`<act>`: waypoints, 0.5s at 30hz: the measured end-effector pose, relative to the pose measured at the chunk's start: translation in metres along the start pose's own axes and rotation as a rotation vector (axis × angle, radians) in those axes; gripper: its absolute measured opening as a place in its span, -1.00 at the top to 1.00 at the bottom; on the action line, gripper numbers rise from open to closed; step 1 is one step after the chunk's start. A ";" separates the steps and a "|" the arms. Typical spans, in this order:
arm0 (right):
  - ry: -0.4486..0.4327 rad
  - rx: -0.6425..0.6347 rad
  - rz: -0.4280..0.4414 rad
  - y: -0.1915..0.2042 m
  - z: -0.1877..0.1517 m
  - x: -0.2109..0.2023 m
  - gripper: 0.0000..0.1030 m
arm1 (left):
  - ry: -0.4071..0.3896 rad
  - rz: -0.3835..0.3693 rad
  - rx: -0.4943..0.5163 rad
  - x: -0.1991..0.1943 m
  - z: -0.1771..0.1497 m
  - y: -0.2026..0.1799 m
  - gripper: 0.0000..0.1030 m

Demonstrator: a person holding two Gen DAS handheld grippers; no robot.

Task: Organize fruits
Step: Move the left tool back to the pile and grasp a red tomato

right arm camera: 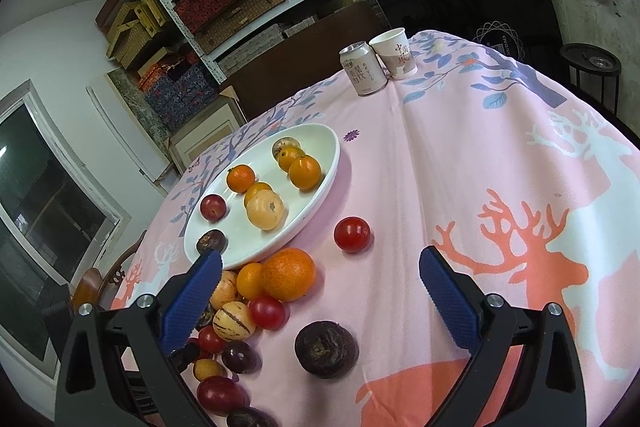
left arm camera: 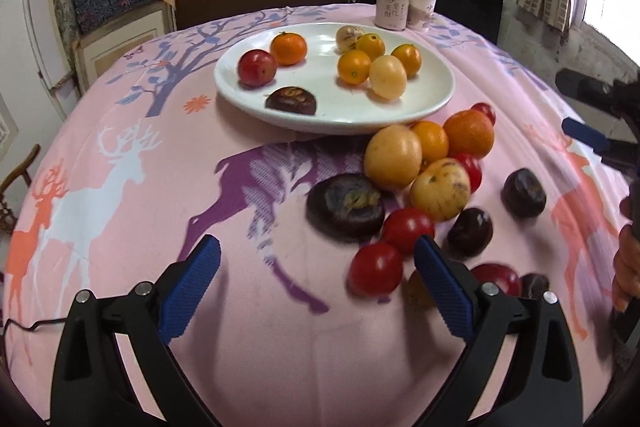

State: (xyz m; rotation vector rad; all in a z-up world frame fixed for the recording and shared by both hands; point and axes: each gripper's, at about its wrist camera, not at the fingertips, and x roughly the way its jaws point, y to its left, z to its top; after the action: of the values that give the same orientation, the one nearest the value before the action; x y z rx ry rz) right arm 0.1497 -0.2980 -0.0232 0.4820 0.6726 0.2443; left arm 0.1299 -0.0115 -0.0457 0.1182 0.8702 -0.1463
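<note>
The bench (left arm camera: 120, 267) is the biggest thing here, covered by a pink cloth with deer on it. On its far side sits a big white plate (left arm camera: 436, 95). The plate holds 8 fruits in groups: orange and yellow ones on the right, a red one, an orange one and a dark one on the left. I think like goes with like.

Near the plate lies a loose pile of fruit (left arm camera: 424, 179) on the cloth, waiting for its turn. It has a big orange (right arm camera: 289, 273), a flat dark fruit (left arm camera: 346, 207), yellow stripy ones and small red tomatoes. 1 red tomato (right arm camera: 351, 233) sits alone, to the right of the plate.

A can (right arm camera: 363, 69) and a paper cup (right arm camera: 394, 53) touch at the far edge, out of the way.

The left gripper (left arm camera: 316, 287) hovers over the near cloth, jaws wide apart and holding nothing. The right gripper (right arm camera: 320, 299) is the same, jaws spread and empty, just above the pile. Both look ready to pick.
</note>
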 end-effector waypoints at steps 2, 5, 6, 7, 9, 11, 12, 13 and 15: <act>0.010 0.010 0.007 0.000 -0.001 0.001 -0.93 | 0.034 0.005 -0.011 0.001 -0.007 0.003 -0.91; 0.008 0.015 0.022 0.002 -0.003 0.000 -0.93 | 0.029 0.022 -0.059 -0.003 -0.010 0.014 -0.92; 0.007 0.014 0.024 0.002 -0.004 -0.001 -0.93 | 0.010 0.046 -0.091 -0.008 -0.010 0.020 -0.92; 0.005 0.015 0.027 0.003 -0.004 -0.002 -0.93 | -0.010 0.076 -0.121 -0.012 -0.011 0.027 -0.92; 0.006 0.019 0.031 0.002 -0.004 -0.002 -0.93 | -0.037 0.103 -0.197 -0.019 -0.014 0.043 -0.92; 0.009 0.021 0.034 0.002 -0.004 -0.002 -0.93 | -0.037 0.060 -0.249 -0.021 -0.016 0.055 -0.92; 0.008 0.020 0.034 0.002 -0.004 -0.002 -0.93 | -0.035 0.031 -0.257 -0.020 -0.016 0.057 -0.92; 0.008 0.019 0.035 0.002 -0.004 -0.003 -0.93 | -0.034 0.026 -0.245 -0.020 -0.016 0.056 -0.92; 0.007 0.013 0.033 0.003 -0.005 -0.003 -0.93 | -0.031 0.024 -0.185 -0.018 -0.014 0.046 -0.92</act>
State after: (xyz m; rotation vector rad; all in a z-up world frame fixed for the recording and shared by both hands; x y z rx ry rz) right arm 0.1435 -0.2951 -0.0234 0.5055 0.6733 0.2732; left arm 0.1155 0.0372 -0.0388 -0.0466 0.8472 -0.0441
